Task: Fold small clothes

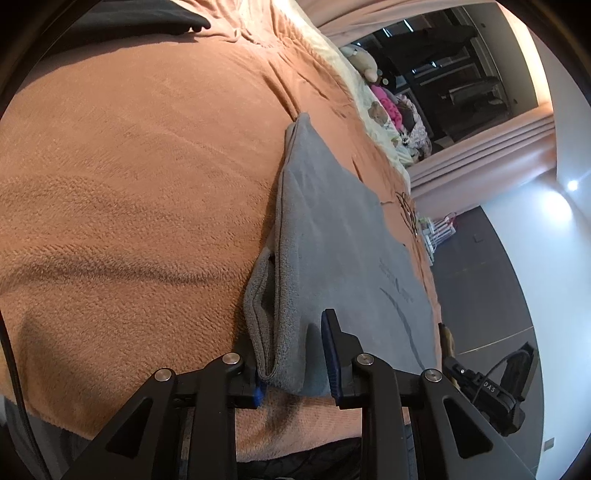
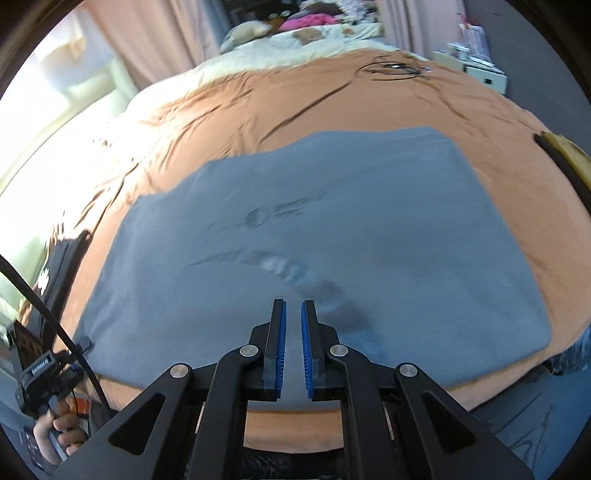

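Black garment [image 1: 184,18]: at your far left in the left wrist view, a dark piece of cloth lies on the far part of the bed, only its edge showing.
Blanket [image 1: 129,166]: an orange fleece blanket covers the bed under everything you are working on; a cream bedspread [image 2: 236,64] lies beyond it.
Grey garment [image 1: 332,236]: it lies folded flat on the blanket, printed side up. In the left wrist view it runs away from you in a long strip, with a ribbed cuff or hem [image 1: 258,314] doubled over at the near left edge.
Left gripper [image 1: 295,362]: your jaws stand apart, with the near corner of the grey garment lying between them. The left pad is mostly hidden behind the fold; the right pad [image 1: 330,354] sits clear of the cloth, so nothing is pinched.
Left hand [image 2: 59,424]: in the right wrist view you can see your fingers wrapped round the left gripper's handle at the lower left, off the corner of the garment.
Right gripper [image 2: 293,350]: your jaws are drawn close together, only a thin gap between the blue pads, and nothing is in them. The gripper hangs over the near edge of the grey garment, pointing down at its middle.
Print [image 2: 280,214]: a dark logo and a curved stroke show on the cloth, blurred.
Plush toys [image 2: 251,29]: a heap lies at the far end of the bed.
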### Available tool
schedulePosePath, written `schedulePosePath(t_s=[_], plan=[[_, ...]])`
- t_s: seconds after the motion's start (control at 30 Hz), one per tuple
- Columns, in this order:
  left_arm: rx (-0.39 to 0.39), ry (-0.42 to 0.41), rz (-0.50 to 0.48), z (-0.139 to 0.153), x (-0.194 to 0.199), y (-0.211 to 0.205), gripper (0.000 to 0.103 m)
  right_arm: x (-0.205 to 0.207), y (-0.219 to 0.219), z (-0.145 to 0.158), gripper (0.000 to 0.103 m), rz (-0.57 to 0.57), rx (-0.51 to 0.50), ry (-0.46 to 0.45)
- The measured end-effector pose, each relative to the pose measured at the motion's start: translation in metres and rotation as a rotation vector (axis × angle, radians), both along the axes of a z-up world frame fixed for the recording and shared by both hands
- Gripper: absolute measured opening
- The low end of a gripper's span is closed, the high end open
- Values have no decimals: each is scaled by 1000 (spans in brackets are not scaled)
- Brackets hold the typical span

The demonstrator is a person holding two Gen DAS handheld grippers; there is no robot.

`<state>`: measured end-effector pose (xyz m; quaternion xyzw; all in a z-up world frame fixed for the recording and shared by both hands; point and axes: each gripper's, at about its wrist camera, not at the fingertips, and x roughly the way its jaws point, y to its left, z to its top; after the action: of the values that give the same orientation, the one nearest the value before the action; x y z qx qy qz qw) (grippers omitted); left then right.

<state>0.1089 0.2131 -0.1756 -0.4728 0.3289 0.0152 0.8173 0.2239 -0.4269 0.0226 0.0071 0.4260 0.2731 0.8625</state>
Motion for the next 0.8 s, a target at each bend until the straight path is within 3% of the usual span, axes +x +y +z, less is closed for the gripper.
schedulePosePath(t_s=[0.17,0.33,0.47,0.8], plan=[[-11,-14,5,-2,0,-1,26,5,36,-8,5,58,-39,16],[-14,-18,-15,-3,1,0,26,5,44,-30,5,130,-107,50],[-38,-27,-33,0,1,2,9,2,52,-41,5,167,-162,47],[-53,-134,-97,58,18,-5,6,-4,39,-45,5,188,-133,82]])
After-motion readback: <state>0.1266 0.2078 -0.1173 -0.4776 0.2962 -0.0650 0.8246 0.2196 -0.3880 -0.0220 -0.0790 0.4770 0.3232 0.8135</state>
